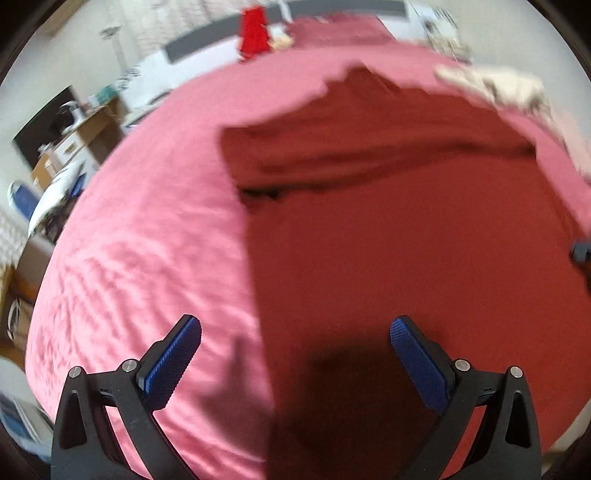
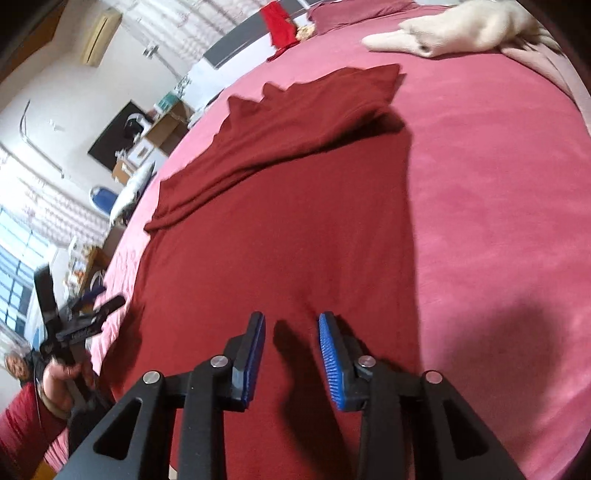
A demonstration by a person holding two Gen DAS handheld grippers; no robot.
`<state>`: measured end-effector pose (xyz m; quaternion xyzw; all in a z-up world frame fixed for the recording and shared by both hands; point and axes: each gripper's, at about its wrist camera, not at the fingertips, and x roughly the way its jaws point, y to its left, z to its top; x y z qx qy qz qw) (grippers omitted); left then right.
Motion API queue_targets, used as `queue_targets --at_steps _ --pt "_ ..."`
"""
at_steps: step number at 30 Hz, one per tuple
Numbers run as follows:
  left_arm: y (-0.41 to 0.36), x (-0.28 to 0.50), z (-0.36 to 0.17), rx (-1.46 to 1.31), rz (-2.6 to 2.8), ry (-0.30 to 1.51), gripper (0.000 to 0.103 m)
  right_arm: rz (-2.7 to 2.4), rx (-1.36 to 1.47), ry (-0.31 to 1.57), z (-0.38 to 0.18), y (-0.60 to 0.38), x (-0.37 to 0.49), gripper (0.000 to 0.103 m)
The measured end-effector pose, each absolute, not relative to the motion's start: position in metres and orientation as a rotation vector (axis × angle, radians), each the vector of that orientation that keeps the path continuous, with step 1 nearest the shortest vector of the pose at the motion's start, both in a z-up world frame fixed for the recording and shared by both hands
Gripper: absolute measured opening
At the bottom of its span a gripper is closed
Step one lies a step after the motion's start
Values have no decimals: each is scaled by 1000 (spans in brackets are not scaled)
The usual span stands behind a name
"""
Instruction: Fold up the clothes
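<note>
Across the middle of the bed lies your dark red garment, spread flat on the pink sheet, its far part folded over in creases. Your left tool hovers over the garment's left edge, jaws wide, empty. Your right tool sits above its near end, jaws narrowly apart, holding nothing. A cream garment lies near the bed's far right corner.

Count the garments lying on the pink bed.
2: a dark red knit garment spread under both grippers, and a cream garment at the far right edge. Others may be hidden.
</note>
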<state>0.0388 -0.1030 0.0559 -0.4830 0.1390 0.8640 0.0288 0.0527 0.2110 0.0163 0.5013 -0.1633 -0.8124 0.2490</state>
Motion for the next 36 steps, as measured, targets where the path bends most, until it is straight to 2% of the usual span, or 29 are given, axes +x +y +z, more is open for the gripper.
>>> queue_targets --at_steps 3,5,8,12,15,18,21,24,26,32,36 --pt "-103 49 33 -1537 2614 413 103 -2241 1365 -284 17 199 65 33" --pt "-122 59 34 -1568 2584 172 103 -2276 1309 -174 17 195 77 33" --pt "-146 64 43 -1588 2527 -48 103 -2308 1250 -127 14 194 86 34" --pt "-163 52 88 -1351 2621 -211 103 -2277 1303 -128 25 189 69 34" --pt "-156 10 116 -1220 2622 -214 103 -2244 1215 -185 55 193 38 34" --pt "-139 -63 136 -1140 2620 -73 103 -2244 1102 -173 93 191 -18 34" --pt "-126 -141 145 -1067 2655 31 103 -2271 1052 -74 119 178 -83 34" --pt "-120 -219 138 -1119 2639 -28 103 -2279 1115 68 123 151 -156 34" --pt "-117 -242 128 -1149 2615 -41 103 -2279 1161 166 125 131 -205 34" --pt "-107 -310 100 -1237 2542 -78 103 -2214 1203 39 106 110 -292 34" --pt "-94 -332 82 -1279 2437 -65 103 -2159 1278 53 86 95 -323 34"
